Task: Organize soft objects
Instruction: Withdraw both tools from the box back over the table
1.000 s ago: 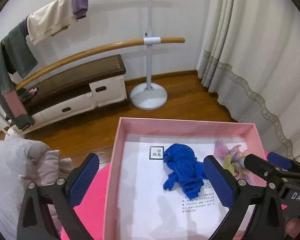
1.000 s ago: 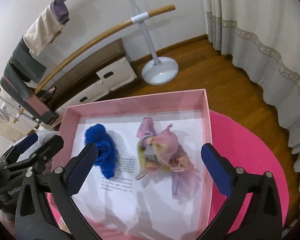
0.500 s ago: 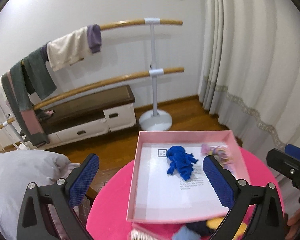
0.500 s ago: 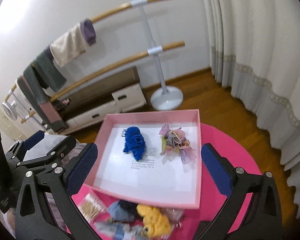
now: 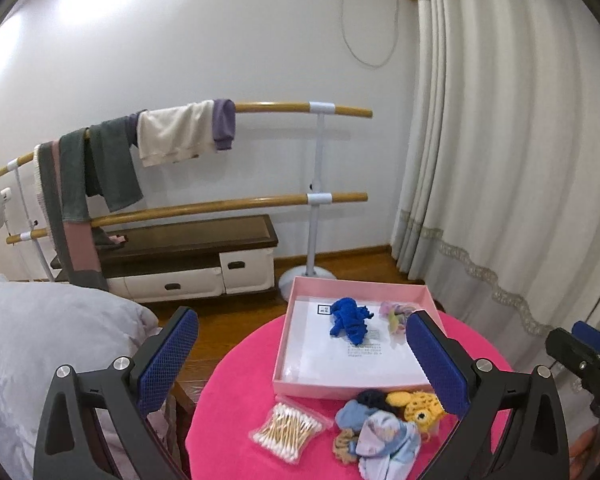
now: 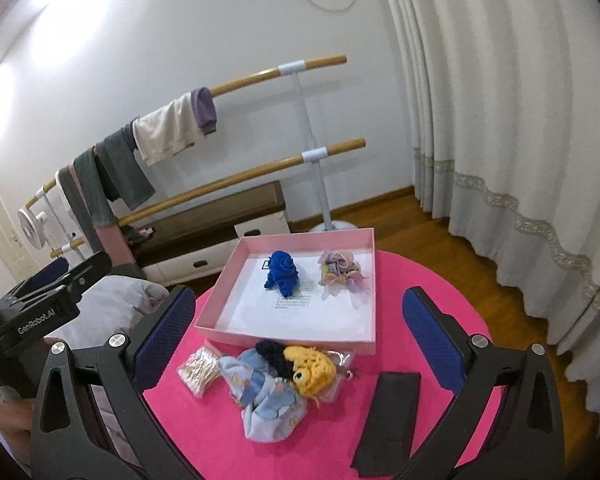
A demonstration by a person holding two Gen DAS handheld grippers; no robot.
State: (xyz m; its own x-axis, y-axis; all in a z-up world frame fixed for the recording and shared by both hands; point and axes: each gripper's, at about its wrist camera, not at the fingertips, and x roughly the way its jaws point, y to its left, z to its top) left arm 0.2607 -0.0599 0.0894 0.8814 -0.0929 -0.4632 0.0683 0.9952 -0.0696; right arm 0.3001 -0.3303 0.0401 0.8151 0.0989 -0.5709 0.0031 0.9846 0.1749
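Soft objects: blue knit toy (image 6: pixel 281 273) lies in pink box (image 6: pixel 300 336), left half, long axis running roughly from box's far wall toward near wall, rounded end at the far side, legs/ends toward near side. Same toy in left wrist view (image 5: pixel 350 321), tilted a bit diagonally. Pastel fabric flower bundle (image 6: pixel 340 273) in the box's right half, just beside the blue toy, apart from it; loose petals trail toward the near-right. Box floor is white printed paper (image 6: pixel 296 304). Nothing else in the box.

Outside the box, just in front of its near wall on the pink round table (image 6: pixel 440 280): a heap with yellow crochet toy (image 6: pixel 310 368), dark blue scrunchie-like piece (image 6: pixel 272 354), light blue printed cloth (image 6: pixel 266 404), all touching. Bag of cotton swabs (image 5: pixel 288 432) to the heap's left. Black flat case (image 6: pixel 388 422) to the heap's right, long axis toward the camera.

Left gripper (image 5: pixel 300 364) spread wide, holding nothing, touching nothing, above the table's near-left side. Right gripper (image 6: pixel 300 340) also spread wide, empty, heap and box edge seen between its fingers (image 6: pixel 428 332) but no contact.
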